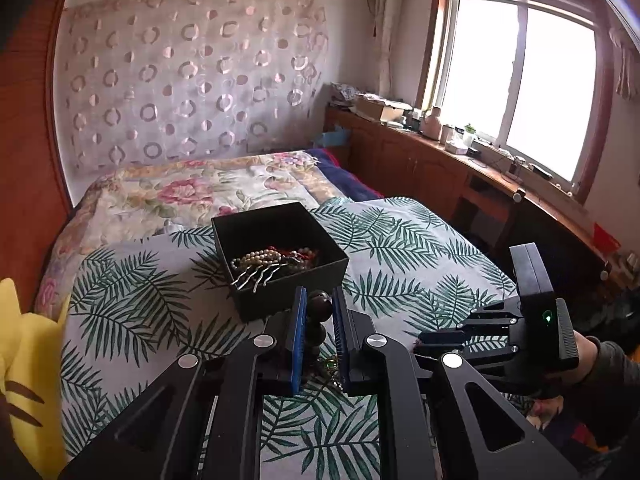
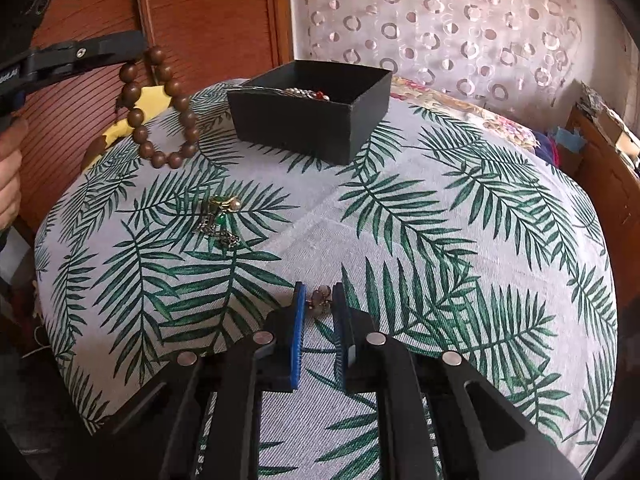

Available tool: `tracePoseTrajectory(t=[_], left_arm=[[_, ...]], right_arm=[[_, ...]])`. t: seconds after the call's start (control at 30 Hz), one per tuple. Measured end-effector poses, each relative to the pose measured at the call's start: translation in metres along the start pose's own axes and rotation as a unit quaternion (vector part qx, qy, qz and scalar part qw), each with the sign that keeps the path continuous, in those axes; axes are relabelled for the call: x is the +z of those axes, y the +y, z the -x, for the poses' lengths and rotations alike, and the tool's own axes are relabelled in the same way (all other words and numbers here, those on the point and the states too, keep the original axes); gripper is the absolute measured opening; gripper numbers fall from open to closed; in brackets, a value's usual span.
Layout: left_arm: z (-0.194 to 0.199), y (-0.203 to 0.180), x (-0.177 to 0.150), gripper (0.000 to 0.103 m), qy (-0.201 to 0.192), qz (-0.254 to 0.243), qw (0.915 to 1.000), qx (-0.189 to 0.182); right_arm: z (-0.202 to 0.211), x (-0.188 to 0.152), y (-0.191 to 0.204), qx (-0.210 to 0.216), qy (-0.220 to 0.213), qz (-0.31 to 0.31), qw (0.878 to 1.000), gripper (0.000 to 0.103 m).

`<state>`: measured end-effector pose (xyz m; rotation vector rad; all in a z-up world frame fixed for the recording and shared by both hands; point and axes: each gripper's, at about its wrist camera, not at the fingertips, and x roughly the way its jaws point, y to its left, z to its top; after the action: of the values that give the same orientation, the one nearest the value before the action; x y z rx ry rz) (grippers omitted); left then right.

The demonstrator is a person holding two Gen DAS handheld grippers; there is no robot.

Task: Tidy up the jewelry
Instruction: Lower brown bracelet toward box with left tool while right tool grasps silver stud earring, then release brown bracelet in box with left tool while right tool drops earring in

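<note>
A black open box (image 1: 280,276) stands on the leaf-print cloth (image 1: 400,248), with pearl beads, red beads and a metal hair comb (image 1: 256,274) inside. My left gripper (image 1: 319,300) is shut on a brown wooden bead bracelet (image 1: 320,306), held just in front of the box. In the right wrist view the bracelet (image 2: 160,108) hangs as a loop from the left gripper (image 2: 136,46), left of the box (image 2: 312,120). My right gripper (image 2: 319,300) sits low on the cloth, shut on a small beaded piece (image 2: 320,300). A green and gold tangle of jewelry (image 2: 220,216) lies loose on the cloth.
A floral quilt (image 1: 192,192) covers the bed behind the box. A yellow plush (image 1: 24,360) sits at the bed's left edge. A wooden wardrobe (image 2: 200,12) stands on the left, and a cluttered wooden counter (image 1: 440,148) runs under the window on the right.
</note>
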<state>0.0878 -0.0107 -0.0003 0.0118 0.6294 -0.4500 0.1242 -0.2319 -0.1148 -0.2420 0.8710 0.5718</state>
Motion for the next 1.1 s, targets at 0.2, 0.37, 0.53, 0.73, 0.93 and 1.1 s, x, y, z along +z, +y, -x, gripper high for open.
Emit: tracePoseTrajectory(t=[0.2, 0.37, 0.53, 0.73, 0.93, 1.1], left_arm=[[0.004, -0.003, 0.015, 0.012, -0.013, -0.008, 0.9999, 0.001], [0.008, -0.004, 0.038, 0.012, -0.031, -0.015, 0.9994, 0.006], [0.002, -0.003, 0.064, 0.012, -0.043, -0.026, 0.9987, 0.008], [-0.015, 0.001, 0.095, 0.012, -0.05, -0.031, 0.9982, 0.012], [-0.048, 0.012, 0.115, 0.012, -0.043, -0.033, 0.9983, 0.021], [-0.086, 0.03, 0.115, 0.012, -0.02, -0.019, 0.9993, 0.024]], right_arm=[[0.019, 0.016, -0.006, 0.011, -0.023, 0.0, 1.0, 0.009], [0.033, 0.036, -0.01, 0.018, -0.048, 0.008, 0.999, 0.009], [0.042, 0.061, -0.013, 0.03, -0.071, 0.017, 0.997, 0.009], [0.04, 0.097, -0.018, 0.037, -0.094, 0.026, 0.995, 0.009], [0.026, 0.132, -0.024, 0.041, -0.108, 0.037, 0.993, 0.009], [-0.002, 0.154, -0.032, 0.046, -0.103, 0.035, 0.993, 0.009]])
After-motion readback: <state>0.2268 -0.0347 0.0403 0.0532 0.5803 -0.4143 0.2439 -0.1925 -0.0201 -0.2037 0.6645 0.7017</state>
